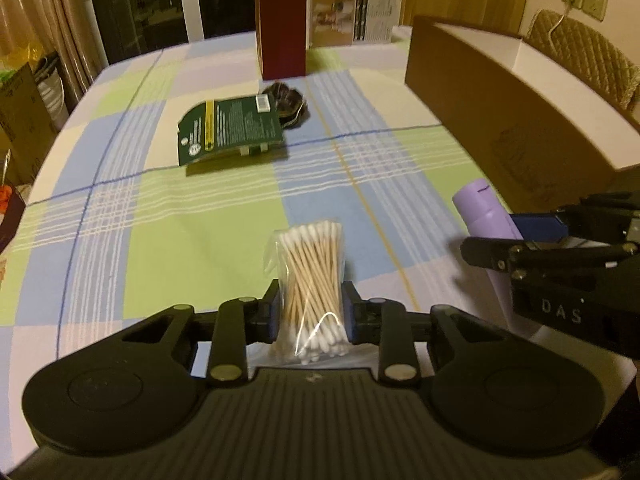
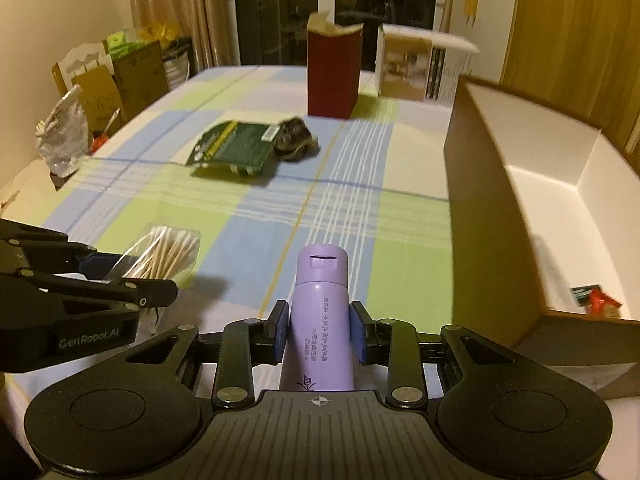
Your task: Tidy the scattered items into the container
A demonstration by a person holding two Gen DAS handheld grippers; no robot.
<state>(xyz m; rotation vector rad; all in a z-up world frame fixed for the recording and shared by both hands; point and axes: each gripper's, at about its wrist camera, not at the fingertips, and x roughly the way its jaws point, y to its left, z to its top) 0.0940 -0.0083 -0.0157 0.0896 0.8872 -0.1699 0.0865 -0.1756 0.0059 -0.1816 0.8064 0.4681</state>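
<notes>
My left gripper (image 1: pixel 310 308) is shut on a clear bag of cotton swabs (image 1: pixel 312 280) and holds it above the checked tablecloth; the bag also shows in the right wrist view (image 2: pixel 166 254). My right gripper (image 2: pixel 320 328) is shut on a purple bottle (image 2: pixel 320 312), which shows at the right of the left wrist view (image 1: pixel 482 210). The open brown cardboard box (image 2: pixel 492 208) with white inside stands to the right (image 1: pixel 500 120). A small packet (image 2: pixel 596 300) lies inside it. A green card pack (image 1: pixel 230 128) and a dark hair clip (image 1: pixel 288 102) lie mid-table.
A tall red carton (image 2: pixel 332 76) and a white printed box (image 2: pixel 420 68) stand at the table's far end. A crumpled clear bag (image 2: pixel 62 136) sits at the left edge. Cardboard boxes (image 2: pixel 120 76) and a quilted chair (image 1: pixel 584 56) stand beside the table.
</notes>
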